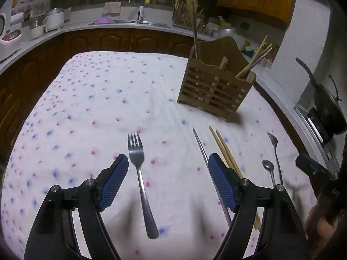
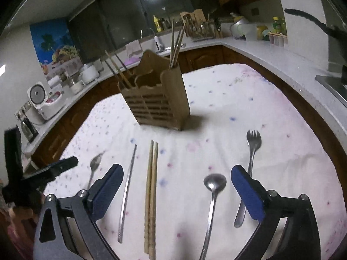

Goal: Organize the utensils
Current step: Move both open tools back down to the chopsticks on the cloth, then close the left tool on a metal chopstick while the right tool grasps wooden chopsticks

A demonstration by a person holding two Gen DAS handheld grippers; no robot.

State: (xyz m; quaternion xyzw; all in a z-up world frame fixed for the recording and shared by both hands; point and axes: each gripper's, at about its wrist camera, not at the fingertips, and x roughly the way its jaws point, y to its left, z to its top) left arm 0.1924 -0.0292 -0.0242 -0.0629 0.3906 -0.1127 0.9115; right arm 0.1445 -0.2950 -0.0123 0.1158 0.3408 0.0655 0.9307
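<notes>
Two grippers hover above the desk's flowered cloth point(image 1: 91, 99), both with jaws apart and nothing held. The left gripper point(image 1: 168, 162) straddles a fork point(image 1: 141, 179); the right gripper point(image 2: 176, 172) spans wooden chopsticks point(image 2: 151, 197) and a spoon point(image 2: 213, 186) — a metal chopstick point(image 2: 128, 188) just left. The wooden holder point(image 2: 158, 101) stands farther back.

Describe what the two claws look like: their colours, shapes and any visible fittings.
Each claw, left claw and right claw, has two flat blue pads with a fine ribbed texture, mounted on angular black arms. Round silver bolts sit at the hinges. No cables or sleeves show.
</notes>
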